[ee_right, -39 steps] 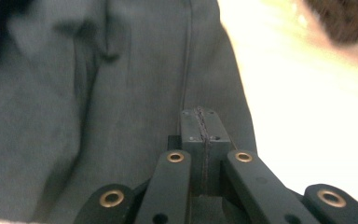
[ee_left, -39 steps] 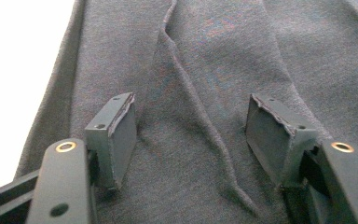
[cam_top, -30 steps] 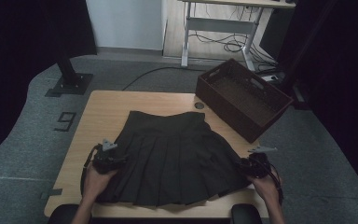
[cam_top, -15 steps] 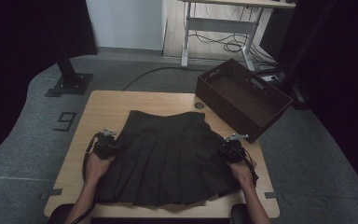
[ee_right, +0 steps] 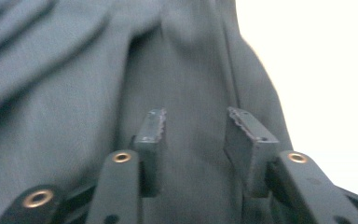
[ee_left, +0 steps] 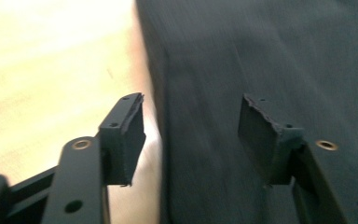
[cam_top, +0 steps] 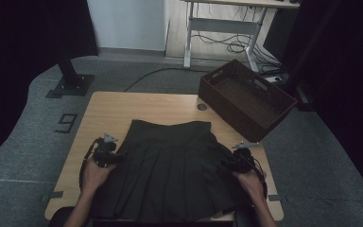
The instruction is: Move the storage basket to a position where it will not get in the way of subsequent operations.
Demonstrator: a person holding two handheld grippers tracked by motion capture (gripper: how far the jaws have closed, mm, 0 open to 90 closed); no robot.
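At the left of the high view the left gripper (cam_top: 105, 152) sits at the left side edge of the dark pleated skirt (cam_top: 170, 170), which lies flat at the middle of the wooden table (cam_top: 123, 106), waistband toward the top of the frame and hem toward the bottom. Its jaws have just been opening and straddle that edge unclamped. At the right, the right gripper (cam_top: 238, 161) has likewise just opened above the cloth, gripping nothing; both forearms enter from the bottom.
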